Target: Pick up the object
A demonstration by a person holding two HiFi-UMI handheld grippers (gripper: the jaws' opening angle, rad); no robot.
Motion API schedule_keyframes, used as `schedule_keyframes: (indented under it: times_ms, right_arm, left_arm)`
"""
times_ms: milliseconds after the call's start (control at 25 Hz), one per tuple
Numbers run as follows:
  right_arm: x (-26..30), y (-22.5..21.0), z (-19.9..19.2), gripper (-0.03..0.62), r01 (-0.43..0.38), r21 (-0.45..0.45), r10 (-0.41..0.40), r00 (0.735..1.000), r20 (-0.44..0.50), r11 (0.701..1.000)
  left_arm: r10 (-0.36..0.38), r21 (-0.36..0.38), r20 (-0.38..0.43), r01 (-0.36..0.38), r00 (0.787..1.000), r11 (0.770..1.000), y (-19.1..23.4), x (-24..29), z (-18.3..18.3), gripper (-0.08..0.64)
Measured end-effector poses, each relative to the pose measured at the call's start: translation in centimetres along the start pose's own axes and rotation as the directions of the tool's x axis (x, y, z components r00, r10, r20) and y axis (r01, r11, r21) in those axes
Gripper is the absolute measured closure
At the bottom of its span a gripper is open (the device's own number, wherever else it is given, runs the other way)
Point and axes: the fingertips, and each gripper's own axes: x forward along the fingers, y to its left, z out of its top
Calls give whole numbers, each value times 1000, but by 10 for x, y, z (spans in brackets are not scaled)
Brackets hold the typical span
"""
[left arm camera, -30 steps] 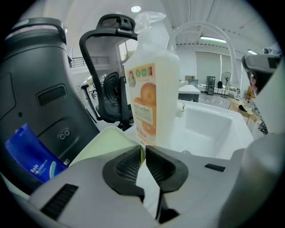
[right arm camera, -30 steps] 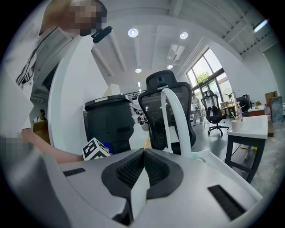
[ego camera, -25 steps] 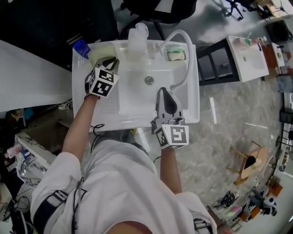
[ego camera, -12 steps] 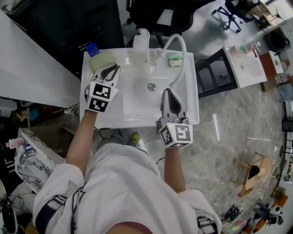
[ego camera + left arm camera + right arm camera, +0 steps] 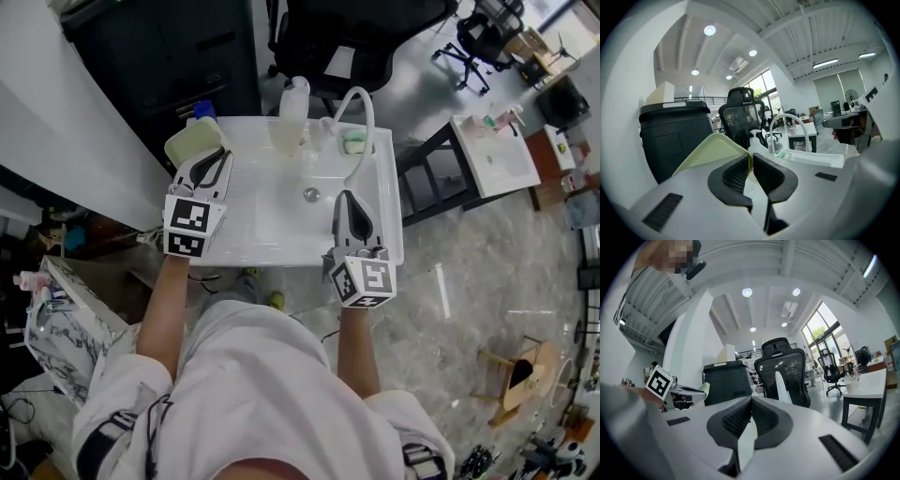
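Note:
A pale green tray (image 5: 190, 142) sits at the back left corner of a white sink (image 5: 281, 246). My left gripper (image 5: 216, 156) is shut on its near right edge. In the left gripper view the tray (image 5: 710, 152) slopes up to the left of the jaws, and a thin green edge shows between the pads of the left gripper (image 5: 751, 164). My right gripper (image 5: 346, 197) hovers over the right side of the basin. In its own view the right gripper (image 5: 750, 401) has its pads touching at the tips, with nothing seen between them.
A curved white faucet (image 5: 361, 112), a soap bottle (image 5: 293, 108) and a green soap dish (image 5: 353, 143) line the sink's back edge. A black cabinet (image 5: 187, 56) and an office chair (image 5: 347, 28) stand behind. A dark-framed stand and a small white table (image 5: 495, 155) are to the right.
The head view has swung, so the sink sits lower and smaller in the picture. The left gripper has stayed on the green tray, which now overhangs the sink's left corner. The right gripper has hardly moved.

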Motion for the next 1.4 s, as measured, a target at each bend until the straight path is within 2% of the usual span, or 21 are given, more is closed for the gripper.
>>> schedule_keyframes:
  times_ms: [320, 560, 1400]
  right_arm:
    - [-19, 5, 8, 586, -4, -29, 4, 1000, 12, 1000]
    - [-28, 1, 13, 586, 21, -41, -20, 999, 30, 999]
    - [-31, 5, 16, 589, 8, -70, -6, 999, 34, 998]
  left_arm:
    - [35, -31, 80, -33, 996, 999, 0, -53, 18, 514]
    - [56, -37, 103, -52, 993, 998, -1, -76, 14, 514]
    - [88, -65, 156, -78, 984, 995, 4, -97, 16, 517]
